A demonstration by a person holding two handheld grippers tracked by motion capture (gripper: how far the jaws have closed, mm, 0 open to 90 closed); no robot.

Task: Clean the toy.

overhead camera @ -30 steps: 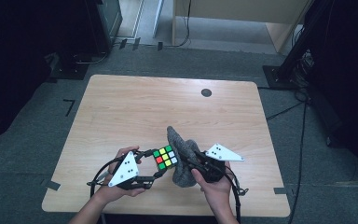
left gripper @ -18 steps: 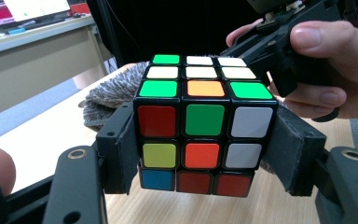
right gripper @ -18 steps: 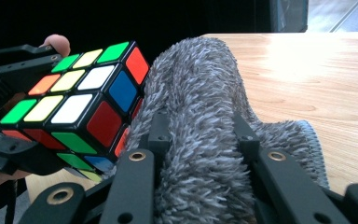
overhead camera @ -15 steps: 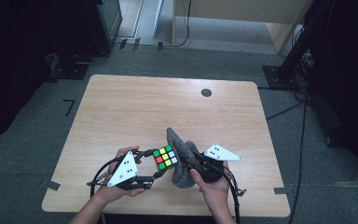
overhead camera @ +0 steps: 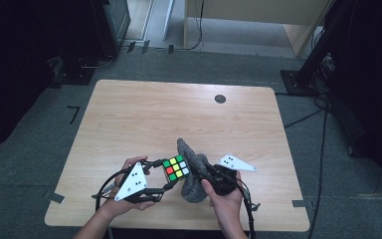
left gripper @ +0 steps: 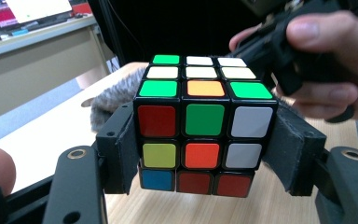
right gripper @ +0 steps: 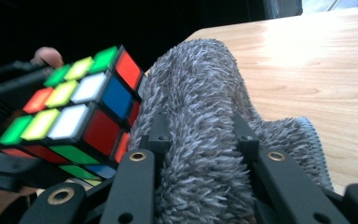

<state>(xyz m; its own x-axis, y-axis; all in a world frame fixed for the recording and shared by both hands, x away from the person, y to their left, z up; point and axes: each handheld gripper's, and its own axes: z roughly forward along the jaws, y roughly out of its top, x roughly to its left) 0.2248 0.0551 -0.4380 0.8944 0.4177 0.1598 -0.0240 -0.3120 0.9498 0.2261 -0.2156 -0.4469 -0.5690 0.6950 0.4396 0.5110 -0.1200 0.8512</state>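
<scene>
High view: both grippers meet near the table's (overhead camera: 129,109) front edge.
Left gripper (left gripper: 205,154): jaws clamped on the puzzle cube's (left gripper: 200,126) two sides, lifted just off the wood (likely to steady it for wiping).
Right gripper (right gripper: 200,140): jaws pinched on a bunched grey fuzzy cloth (right gripper: 200,93).
Contact: cloth pressed against one cube face, apparently cleaning it.

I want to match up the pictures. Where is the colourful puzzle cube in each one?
High view: the cube sits low in the middle, between the two hands.
Left gripper view: it is in the centre, clamped by the left gripper.
Right gripper view: it is at the left, touching the fuzzy grey cloth.
Shared landmark: that grey cloth, beside the cube in all three.
</scene>
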